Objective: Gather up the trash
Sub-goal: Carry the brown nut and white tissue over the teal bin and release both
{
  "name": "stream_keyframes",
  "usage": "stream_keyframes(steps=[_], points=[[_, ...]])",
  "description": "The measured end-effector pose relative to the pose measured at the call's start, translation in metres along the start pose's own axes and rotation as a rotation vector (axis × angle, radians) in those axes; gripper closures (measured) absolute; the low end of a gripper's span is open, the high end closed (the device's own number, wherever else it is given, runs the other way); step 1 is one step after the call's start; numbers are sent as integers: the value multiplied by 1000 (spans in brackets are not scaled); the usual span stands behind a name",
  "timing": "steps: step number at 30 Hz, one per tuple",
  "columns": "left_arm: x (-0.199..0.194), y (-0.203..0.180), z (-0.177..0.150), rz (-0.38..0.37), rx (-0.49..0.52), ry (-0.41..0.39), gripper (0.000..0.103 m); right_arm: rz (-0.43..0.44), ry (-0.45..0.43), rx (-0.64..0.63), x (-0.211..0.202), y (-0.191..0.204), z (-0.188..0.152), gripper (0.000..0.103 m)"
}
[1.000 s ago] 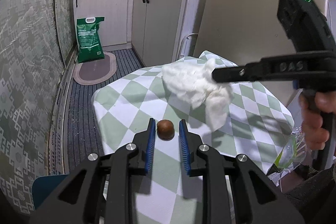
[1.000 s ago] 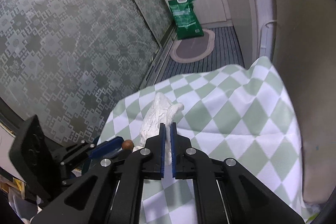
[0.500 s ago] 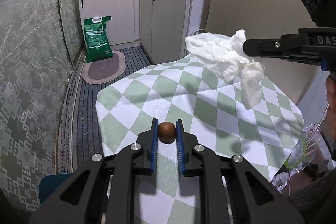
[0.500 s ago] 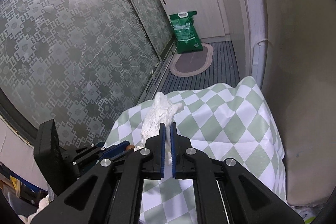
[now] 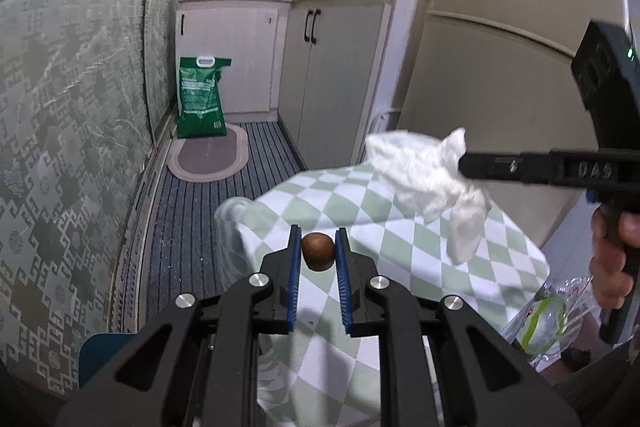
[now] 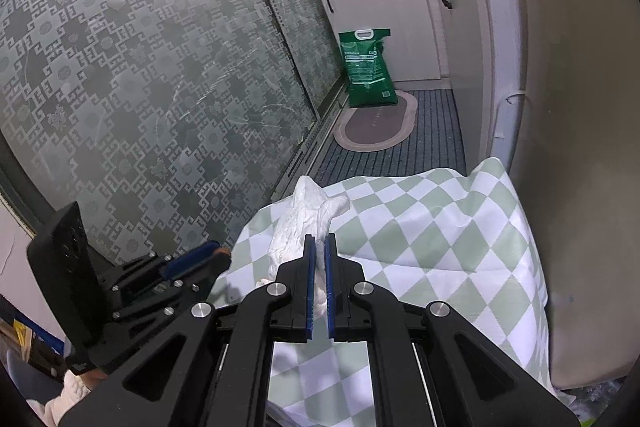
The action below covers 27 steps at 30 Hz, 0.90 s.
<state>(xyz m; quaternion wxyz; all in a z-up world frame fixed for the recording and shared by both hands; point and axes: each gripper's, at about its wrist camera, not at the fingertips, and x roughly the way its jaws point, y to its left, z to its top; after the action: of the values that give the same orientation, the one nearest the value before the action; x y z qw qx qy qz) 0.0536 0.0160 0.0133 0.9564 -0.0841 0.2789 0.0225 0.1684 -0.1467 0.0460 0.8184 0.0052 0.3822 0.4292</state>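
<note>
My left gripper (image 5: 317, 241) is shut on a small brown nut (image 5: 317, 257) and holds it above the near-left part of the green-and-white checked tablecloth (image 5: 360, 211). My right gripper (image 6: 319, 247) is shut on a crumpled white tissue (image 6: 308, 215) and holds it in the air over the table. In the left wrist view the tissue (image 5: 424, 175) hangs from the right gripper's tip at the right. In the right wrist view the left gripper (image 6: 216, 255) shows at the lower left with the nut at its tip.
A clear plastic bag with green print (image 5: 548, 315) hangs at the table's right edge. A fridge (image 5: 500, 67) stands behind the table. White cabinets (image 5: 332, 75), a green sack (image 5: 200, 103) and an oval mat (image 5: 208, 155) are on the striped floor. A patterned glass wall (image 6: 140, 87) runs along the left.
My left gripper closed on the nut and lifted it off the cloth. My right gripper lifted the tissue higher above the table. Both have drawn back from the table.
</note>
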Motion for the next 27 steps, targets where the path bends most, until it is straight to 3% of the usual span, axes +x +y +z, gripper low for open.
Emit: stream_keyframes(steps=[7, 13, 20, 27], points=[[-27, 26, 5, 42, -63, -62, 85, 28, 11, -40, 6, 22, -1, 98], [-44, 54, 0, 99, -126, -53, 85, 63, 11, -69, 12, 45, 4, 98], [-50, 78, -16, 188, -132, 30, 85, 102, 11, -103, 17, 71, 8, 98], [-41, 100, -37, 259, -137, 167, 85, 136, 22, -138, 26, 99, 11, 98]])
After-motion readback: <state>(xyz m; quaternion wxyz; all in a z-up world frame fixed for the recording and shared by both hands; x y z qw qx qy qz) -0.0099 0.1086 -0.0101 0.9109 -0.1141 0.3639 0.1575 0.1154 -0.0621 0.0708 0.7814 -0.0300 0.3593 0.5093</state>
